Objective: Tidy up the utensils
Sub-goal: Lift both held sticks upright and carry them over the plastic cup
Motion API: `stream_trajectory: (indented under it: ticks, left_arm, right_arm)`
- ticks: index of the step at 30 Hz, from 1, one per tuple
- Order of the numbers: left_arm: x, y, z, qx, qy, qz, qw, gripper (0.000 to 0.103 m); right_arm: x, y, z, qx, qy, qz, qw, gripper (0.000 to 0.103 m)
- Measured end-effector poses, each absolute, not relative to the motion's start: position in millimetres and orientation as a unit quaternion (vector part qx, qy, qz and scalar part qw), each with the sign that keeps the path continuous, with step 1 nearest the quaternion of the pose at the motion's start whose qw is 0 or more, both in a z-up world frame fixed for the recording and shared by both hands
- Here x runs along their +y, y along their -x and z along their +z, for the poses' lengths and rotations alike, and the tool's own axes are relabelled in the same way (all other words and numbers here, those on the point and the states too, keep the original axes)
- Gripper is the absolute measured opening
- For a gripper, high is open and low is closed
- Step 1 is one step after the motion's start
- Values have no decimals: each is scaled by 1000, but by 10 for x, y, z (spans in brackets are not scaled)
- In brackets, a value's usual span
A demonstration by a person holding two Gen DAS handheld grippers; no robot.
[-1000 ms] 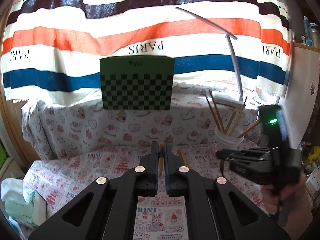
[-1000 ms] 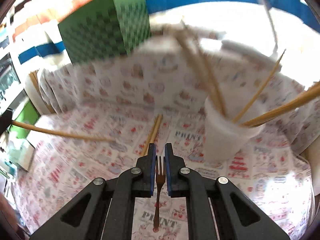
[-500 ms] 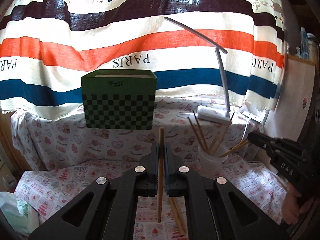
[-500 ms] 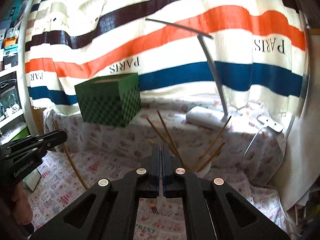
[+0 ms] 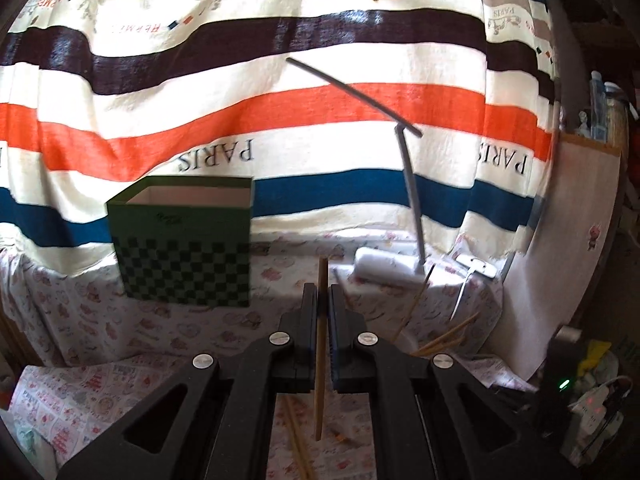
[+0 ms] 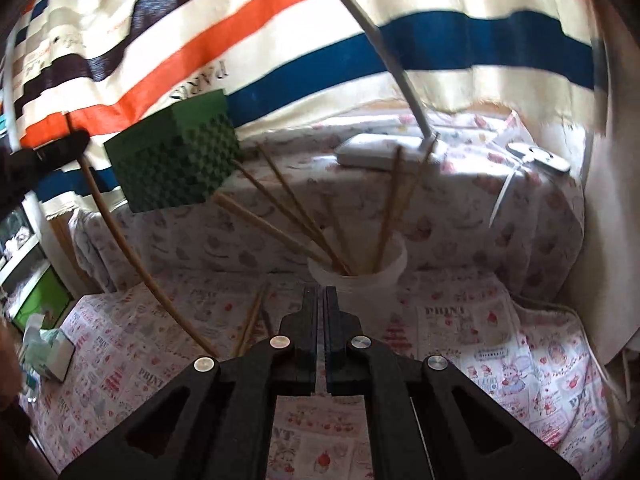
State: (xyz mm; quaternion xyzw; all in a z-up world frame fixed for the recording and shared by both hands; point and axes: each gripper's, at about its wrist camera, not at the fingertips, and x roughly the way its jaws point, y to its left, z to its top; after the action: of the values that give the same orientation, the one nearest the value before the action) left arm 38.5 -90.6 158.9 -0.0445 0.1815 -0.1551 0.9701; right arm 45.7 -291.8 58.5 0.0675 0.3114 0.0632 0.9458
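My left gripper point(image 5: 322, 300) is shut on a wooden chopstick point(image 5: 320, 344), held upright above the table; the same chopstick point(image 6: 132, 248) and the gripper holding it point(image 6: 48, 154) show at the left of the right wrist view. My right gripper point(image 6: 321, 300) is shut, with nothing visible between its jaws. A white cup point(image 6: 360, 280) holding several chopsticks point(image 6: 280, 216) stands just ahead of it; the cup's rim point(image 5: 404, 340) peeks out right of my left gripper. Two loose chopsticks point(image 6: 250, 320) lie on the printed cloth; they also show in the left wrist view point(image 5: 296, 436).
A green checkered box point(image 5: 184, 240) stands at the back left on a raised ledge. A white desk lamp point(image 5: 384, 264) stands at the back right. A tissue box point(image 6: 48, 348) sits at the table's left edge. A striped cloth point(image 5: 280, 120) hangs behind.
Both grippers have risen and tilted up from the table. The left lifted the chopstick upright. The fork seen under the right gripper is out of sight now.
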Motion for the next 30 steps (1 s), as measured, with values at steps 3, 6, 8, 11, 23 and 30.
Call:
stream_trajectory:
  ticks: [3, 6, 8, 11, 23, 30]
  left_arm:
    - [-1023, -477, 1740, 165, 58, -167, 970, 4]
    - [-1151, -566, 1892, 146, 74, -187, 969, 4]
    - [-1246, -626, 1977, 139, 81, -193, 968, 4]
    - [-1389, -698, 2043, 136, 84, -200, 967, 4]
    - [-1761, -1128, 1744, 140, 73, -176, 972, 4]
    - [-1818, -1276, 1398, 182, 66, -181, 964, 4]
  right_arm:
    - [-3055, -528, 451, 324, -80, 50, 941, 3]
    - [-3183, -562, 316, 341, -97, 45, 934, 3]
    - [-3243, -593, 251, 352, -106, 40, 929, 3]
    - [-3291, -629, 198, 359, -115, 39, 925, 3]
    - [-3292, -667, 130, 371, -118, 37, 920, 3]
    - [-3279, -720, 65, 384, -111, 33, 916, 6]
